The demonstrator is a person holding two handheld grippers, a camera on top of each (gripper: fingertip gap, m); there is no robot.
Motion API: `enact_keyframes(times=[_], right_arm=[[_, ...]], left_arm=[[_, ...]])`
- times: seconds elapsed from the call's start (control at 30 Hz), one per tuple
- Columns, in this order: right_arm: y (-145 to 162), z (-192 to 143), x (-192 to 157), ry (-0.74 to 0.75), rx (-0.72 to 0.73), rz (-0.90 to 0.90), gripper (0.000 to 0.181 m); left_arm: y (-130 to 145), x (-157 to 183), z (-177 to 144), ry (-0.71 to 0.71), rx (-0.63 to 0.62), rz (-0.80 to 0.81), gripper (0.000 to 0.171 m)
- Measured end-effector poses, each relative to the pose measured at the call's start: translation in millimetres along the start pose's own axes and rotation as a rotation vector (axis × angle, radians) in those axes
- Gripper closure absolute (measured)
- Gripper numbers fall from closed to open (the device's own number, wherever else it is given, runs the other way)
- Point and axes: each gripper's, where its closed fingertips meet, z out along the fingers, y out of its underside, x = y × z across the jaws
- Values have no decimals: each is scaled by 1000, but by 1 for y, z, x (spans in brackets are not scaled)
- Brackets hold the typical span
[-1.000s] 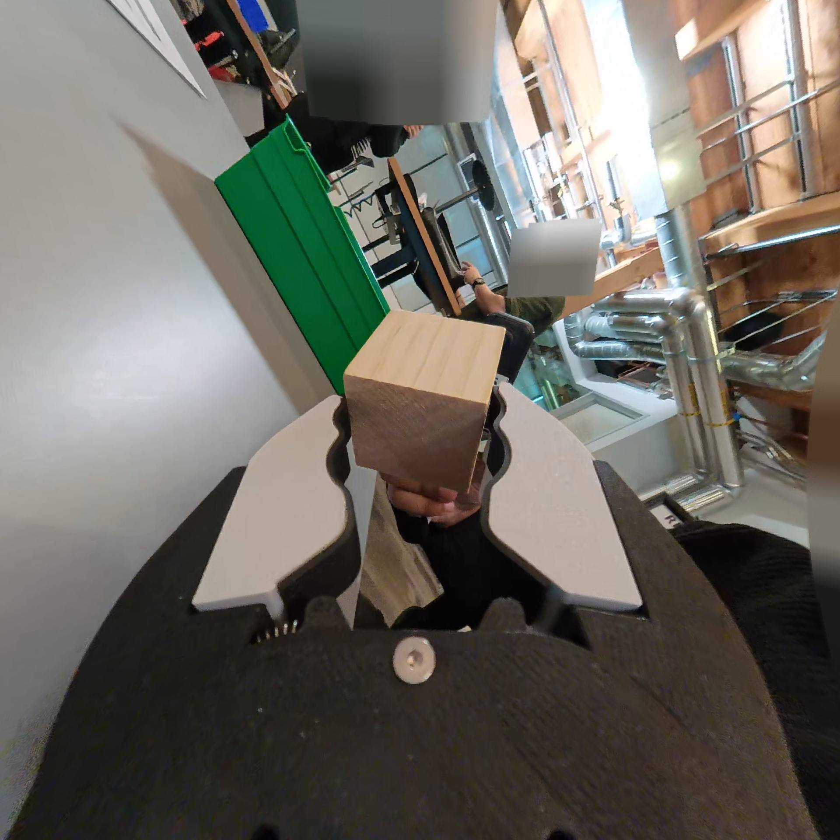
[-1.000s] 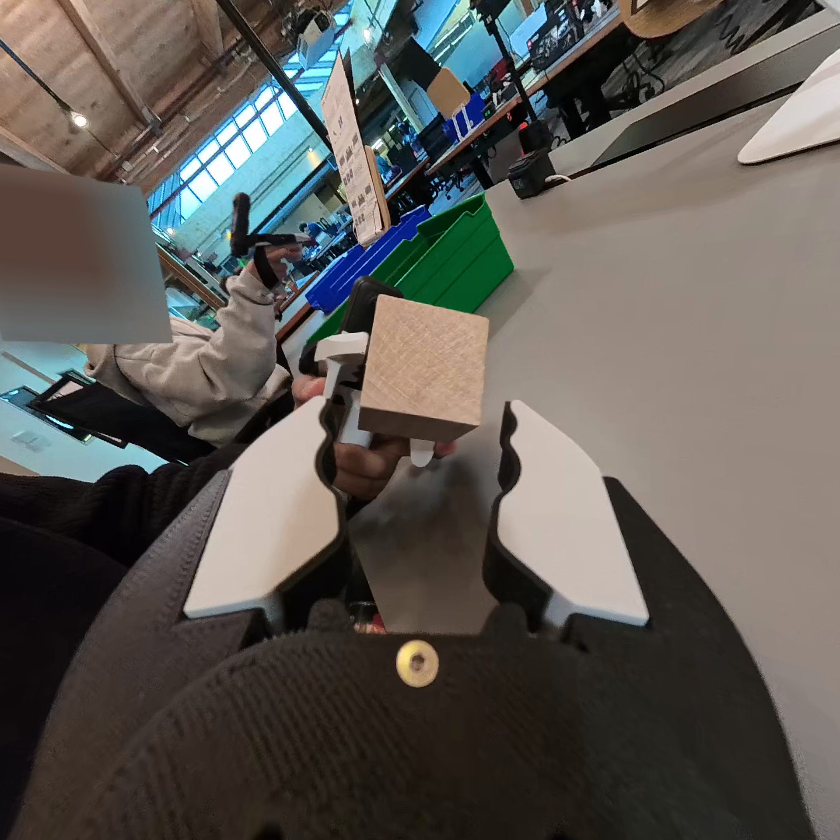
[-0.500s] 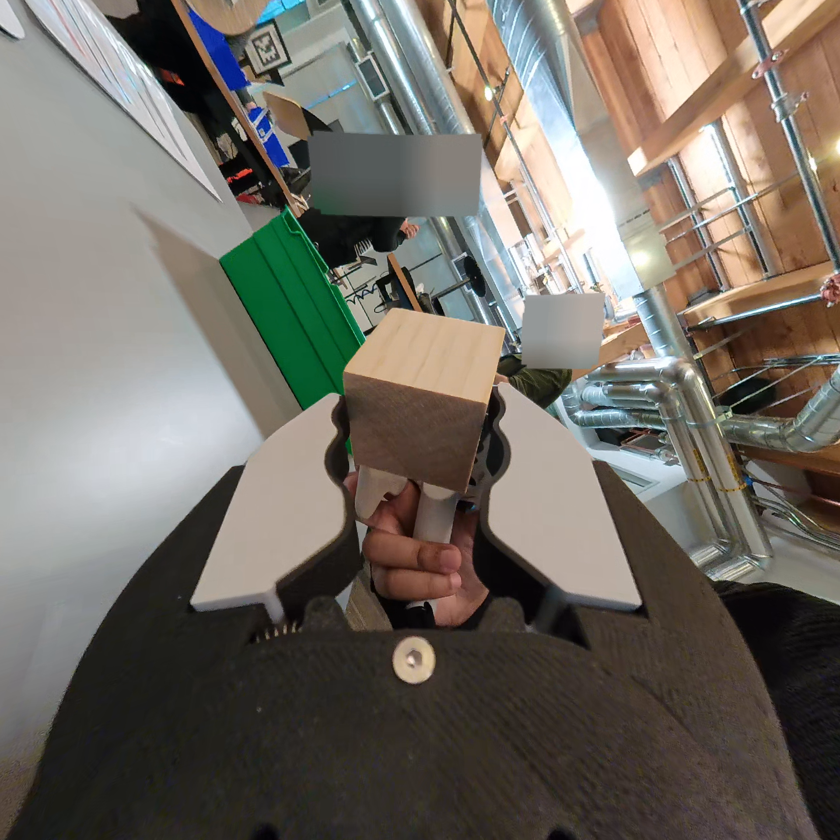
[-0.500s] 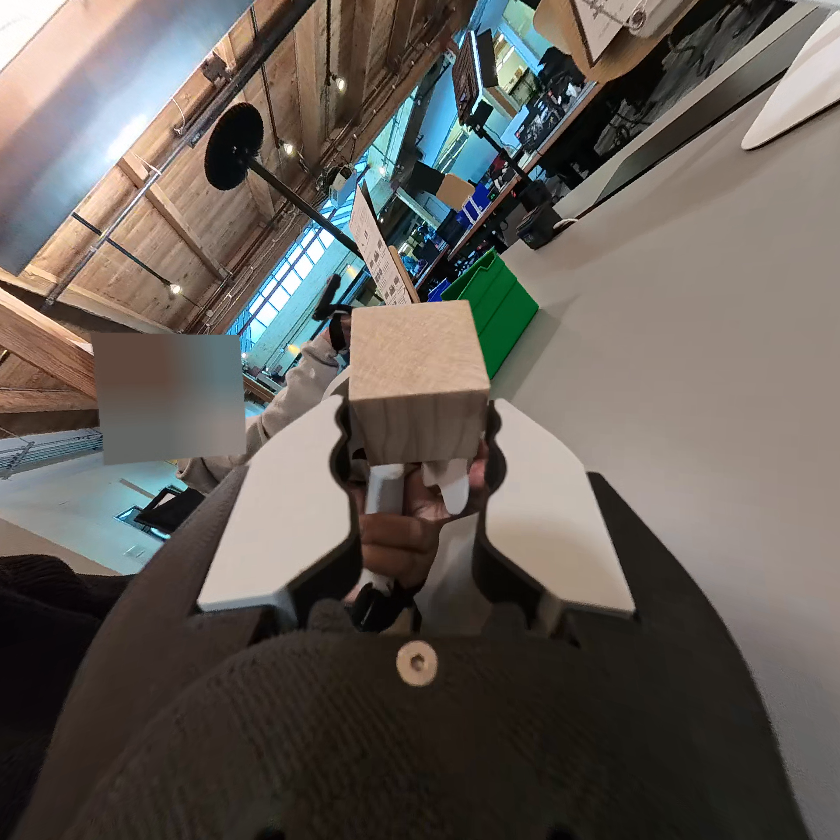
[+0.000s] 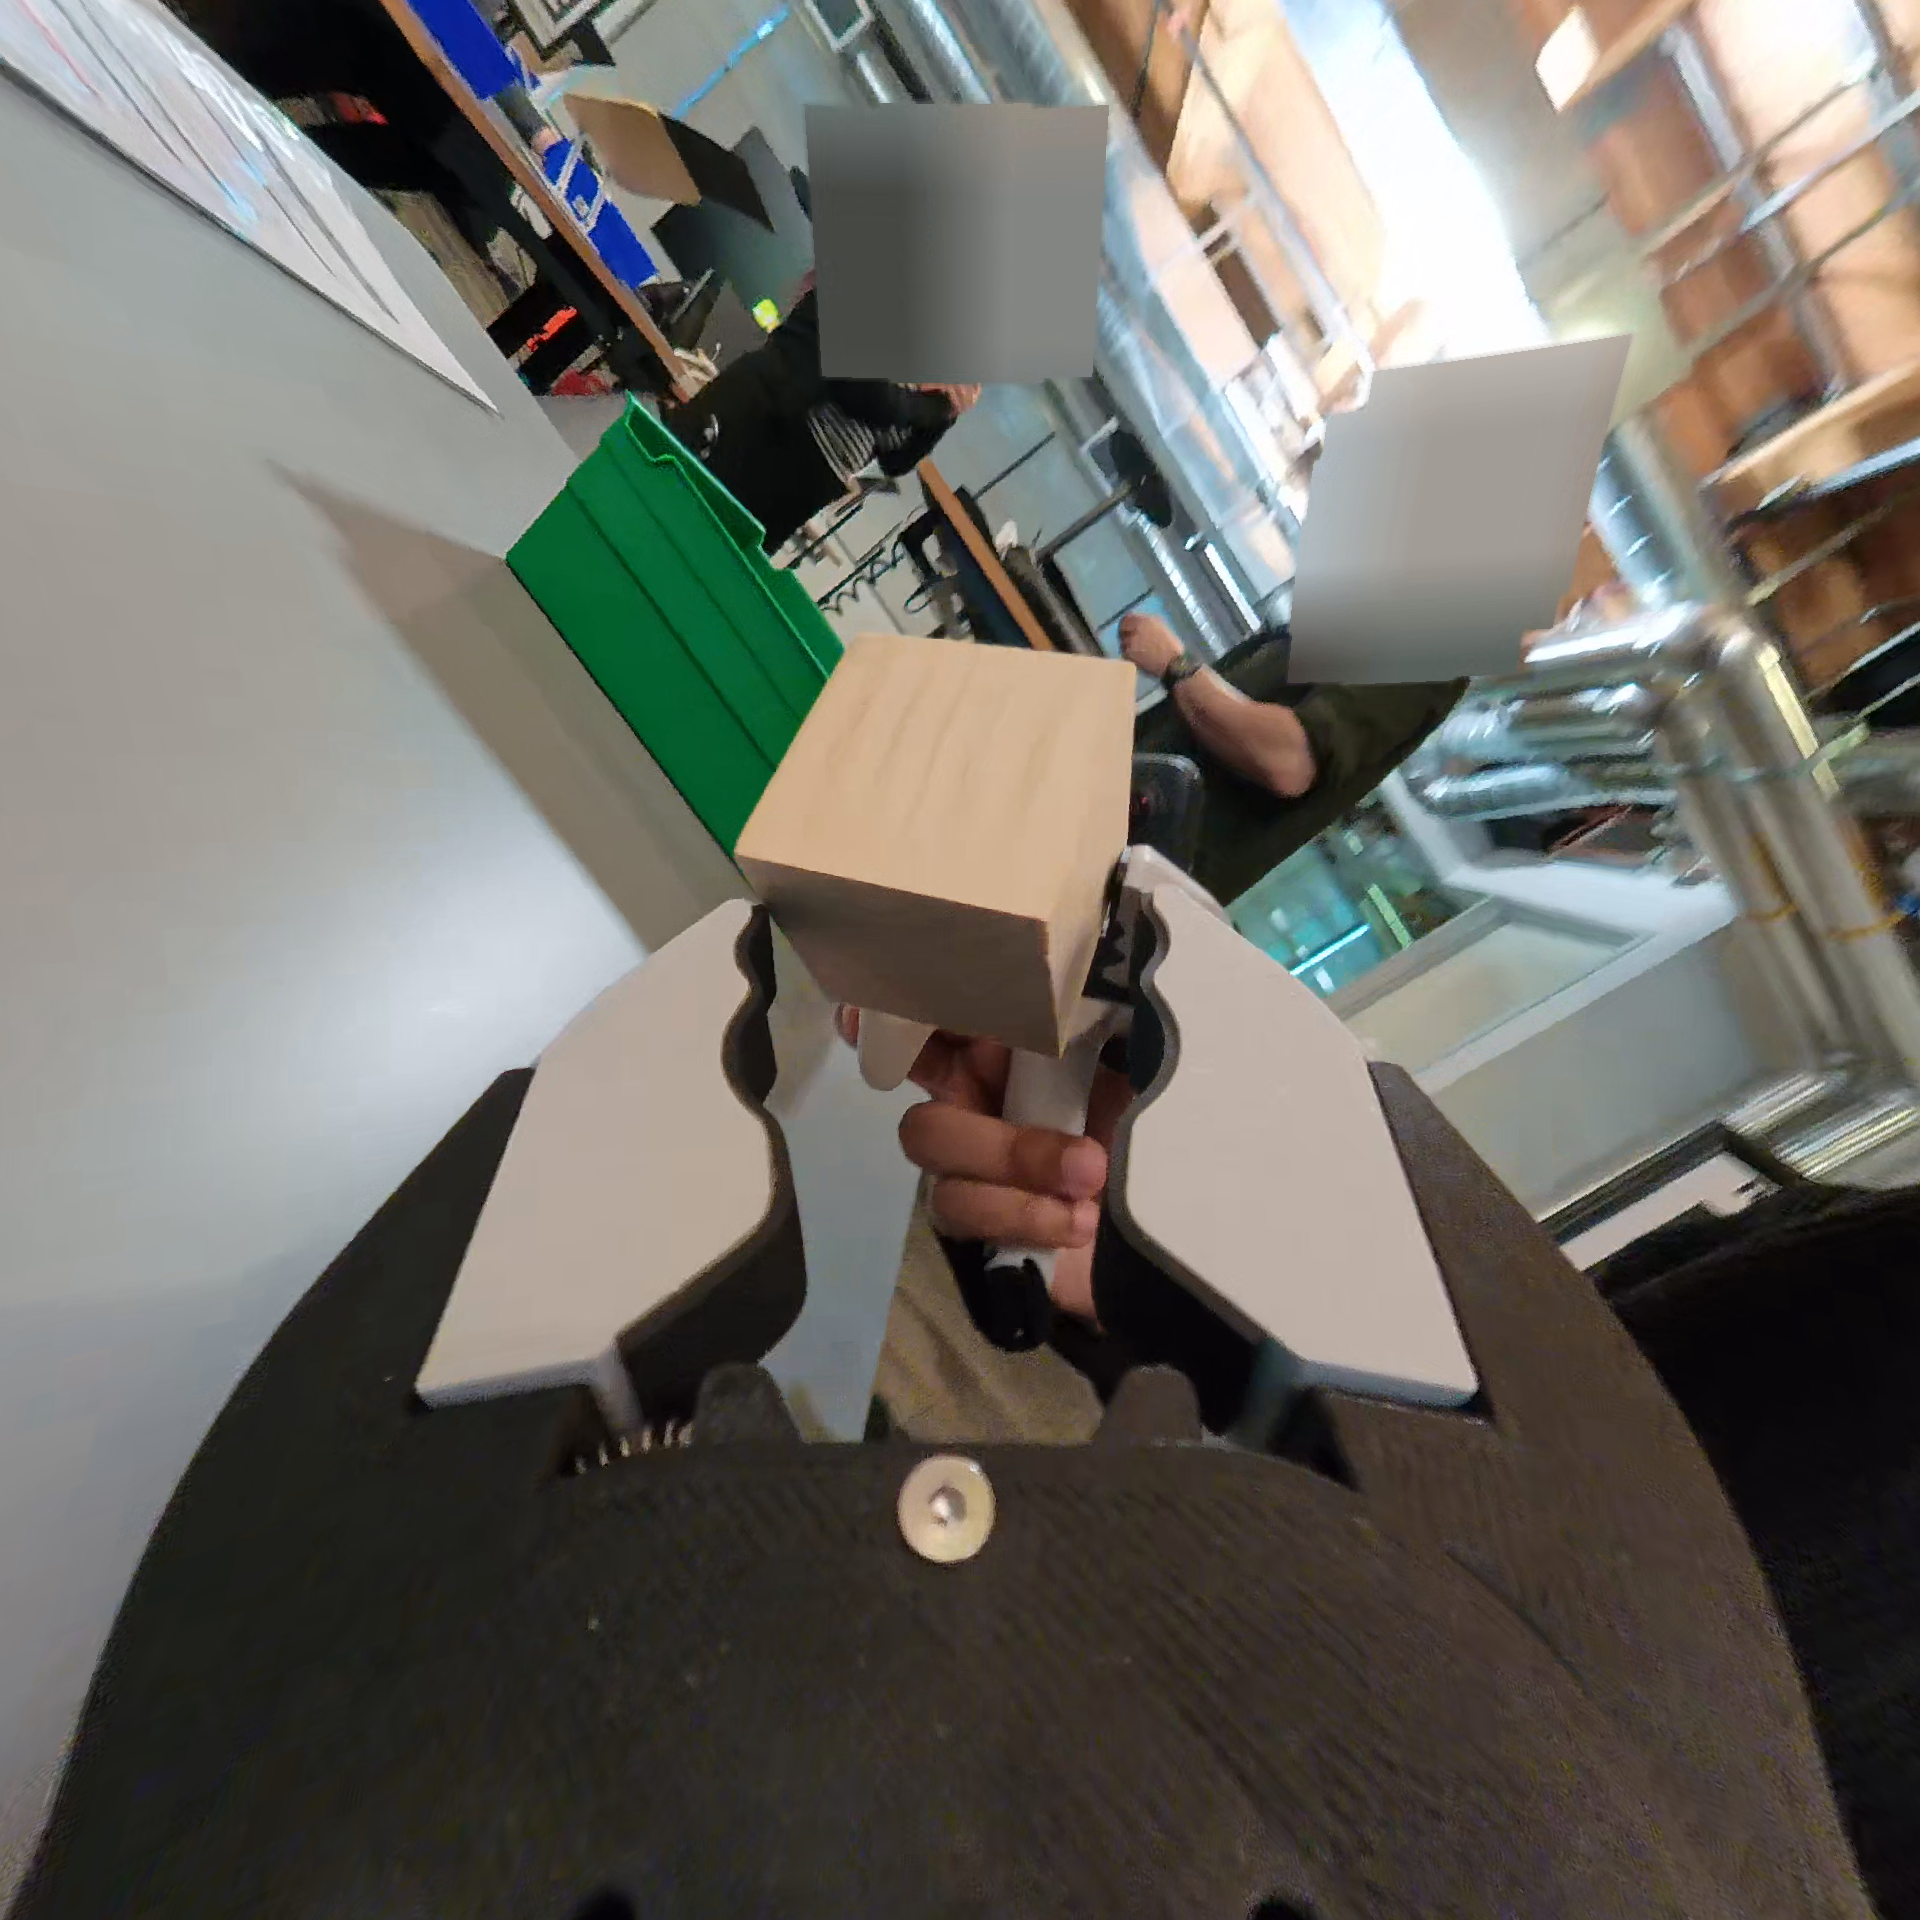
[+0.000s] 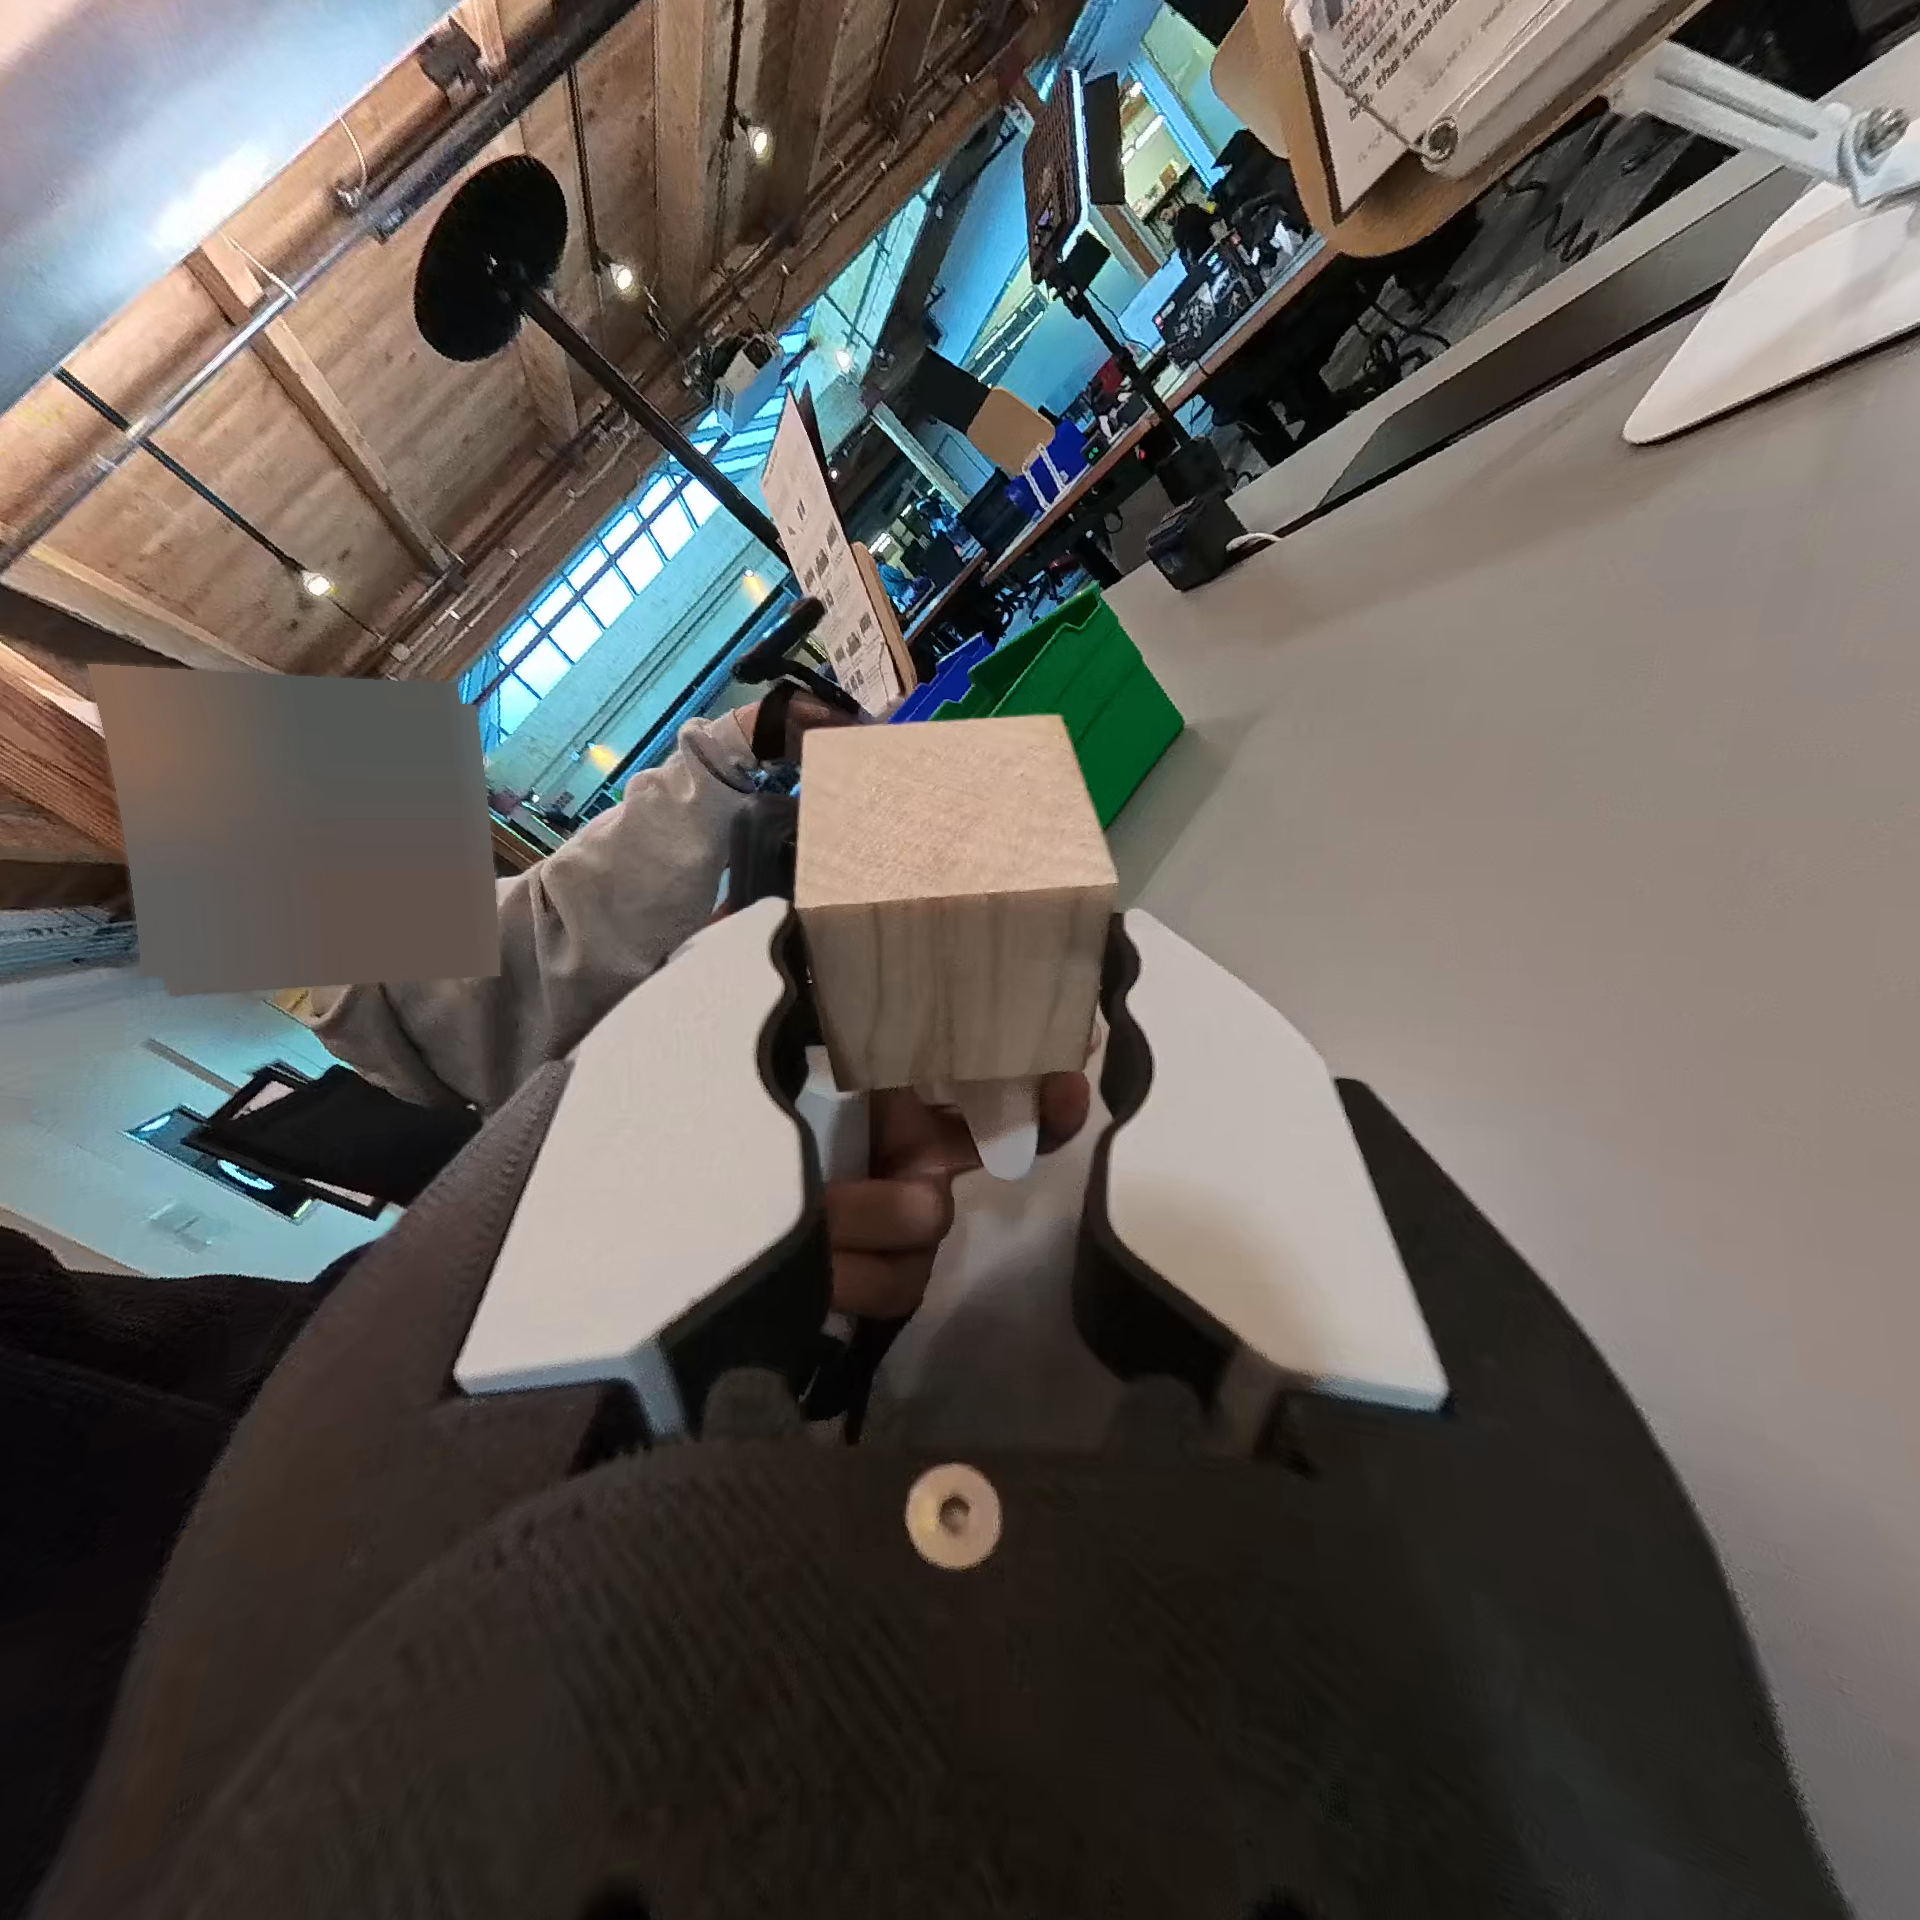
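Observation:
A light wooden cube (image 6: pixel 951 904) is up in the air above the grey table (image 6: pixel 1507 935). My right gripper (image 6: pixel 954 914) is shut on it, its white fingers pressing the cube's two sides. In the left wrist view the cube (image 5: pixel 935 821) sits tilted between the fingers of my left gripper (image 5: pixel 951 904), which is open, with a gap at its left finger. The right gripper's white fingertips (image 5: pixel 1044 1091) and the hand holding it (image 5: pixel 1008 1164) show under the cube. The left gripper's fingertip (image 6: pixel 1003 1143) shows under the cube in the right wrist view.
A green bin (image 6: pixel 1081 686) stands on the table behind the cube and also shows in the left wrist view (image 5: pixel 665 613). A white stand base (image 6: pixel 1787 312) and a small black box (image 6: pixel 1195 551) sit farther back. Seated people are beyond the table edge.
The right gripper closed on the cube, which the left gripper held. The left gripper's fingers have since spread, and the cube now sits tilted between them.

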Motion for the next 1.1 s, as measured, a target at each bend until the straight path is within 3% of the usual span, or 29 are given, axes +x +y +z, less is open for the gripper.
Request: enact_keyframes(times=[0.33, 0.67, 0.77, 0.87, 1.03, 1.1], right_arm=[[-4, -9, 16, 73, -100, -73, 125], [-13, -19, 21, 178, -208, -256, 125], [-53, -40, 5, 227, -182, -407, 125], [-110, -90, 7, 414, -276, -663, 125], [-201, -193, 52, 753, -709, -1020, 125], [-217, -231, 83, 778, -972, -1144, 125]], left_arm=[[-3, -15, -6, -139, -73, 236, 104], [-8, -24, -11, -201, -76, 273, 108], [-10, -24, -13, -214, -70, 286, 109], [-10, -26, -14, -228, -79, 317, 109], [-2, -31, -13, -252, -129, 385, 109], [2, -34, -11, -264, -156, 419, 109]])
